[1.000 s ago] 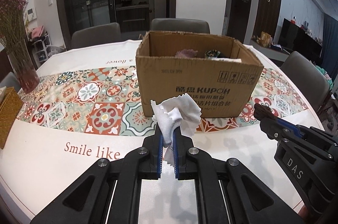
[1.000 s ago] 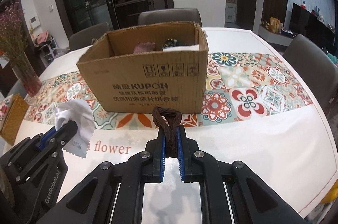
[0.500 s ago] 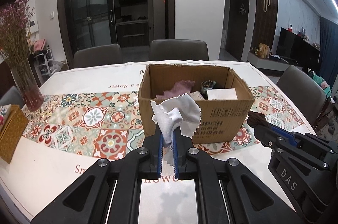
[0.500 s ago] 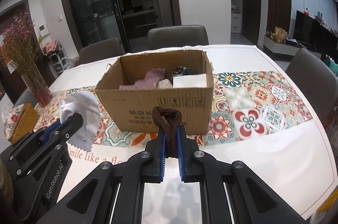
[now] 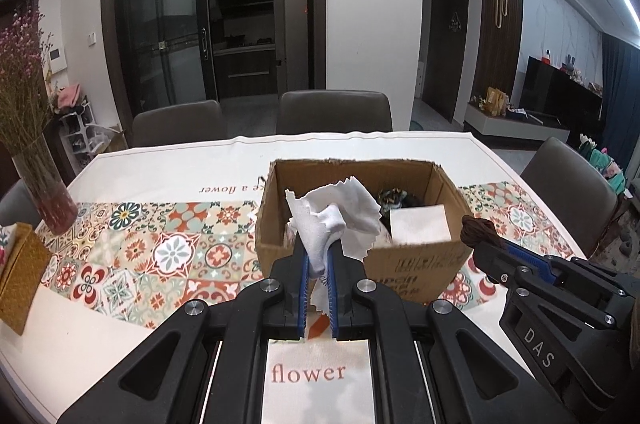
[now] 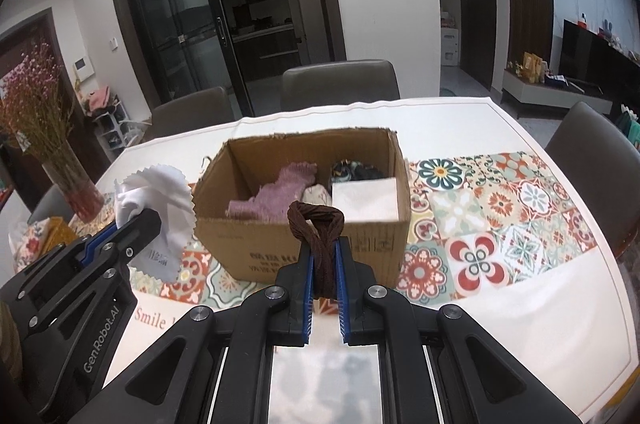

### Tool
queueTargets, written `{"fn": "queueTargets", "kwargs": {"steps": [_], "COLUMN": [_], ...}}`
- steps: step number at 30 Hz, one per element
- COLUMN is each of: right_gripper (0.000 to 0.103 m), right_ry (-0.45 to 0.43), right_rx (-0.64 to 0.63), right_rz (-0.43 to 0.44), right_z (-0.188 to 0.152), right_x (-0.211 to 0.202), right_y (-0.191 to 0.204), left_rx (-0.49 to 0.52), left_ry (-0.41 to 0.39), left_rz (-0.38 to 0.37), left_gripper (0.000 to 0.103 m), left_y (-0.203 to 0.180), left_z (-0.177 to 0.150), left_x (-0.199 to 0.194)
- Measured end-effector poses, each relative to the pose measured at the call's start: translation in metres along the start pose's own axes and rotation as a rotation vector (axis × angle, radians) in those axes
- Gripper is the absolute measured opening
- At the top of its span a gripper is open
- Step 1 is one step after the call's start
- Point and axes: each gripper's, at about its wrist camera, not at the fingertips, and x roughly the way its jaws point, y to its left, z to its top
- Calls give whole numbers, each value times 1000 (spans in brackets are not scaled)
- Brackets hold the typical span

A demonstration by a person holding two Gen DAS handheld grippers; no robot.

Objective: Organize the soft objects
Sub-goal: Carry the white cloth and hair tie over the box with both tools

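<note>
Grey chairs, dark glass doors

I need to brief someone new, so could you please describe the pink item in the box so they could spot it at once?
On the tiled table runner stands an open brown cardboard box. Inside, at its left, lies a crumpled pink knitted cloth. Unlike the flat white folded square and the dark patterned bundle to its right, it is fuzzy, mauve-pink and ragged-edged.

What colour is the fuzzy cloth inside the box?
Pale purple-pink cloth, lying in the cardboard box; the right wrist view shows it best.
</note>
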Motion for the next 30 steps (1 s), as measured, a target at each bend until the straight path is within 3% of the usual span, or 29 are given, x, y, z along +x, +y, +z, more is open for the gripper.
{"fn": "queueTargets", "kwargs": {"steps": [20,30], "right_gripper": [11,11], "right_ry": [14,46], "right_rx": [10,6], "right_rz": [-2,0], "right_z": [51,62], "right_x": [42,68], "right_y": [-3,-7], "left_rx": [10,-6], "left_ry": [13,58], "left_rz": [-24,-58], "left_gripper": [10,10], "left_y": [3,3], "left_z": [54,60], "left_x": [55,89]}}
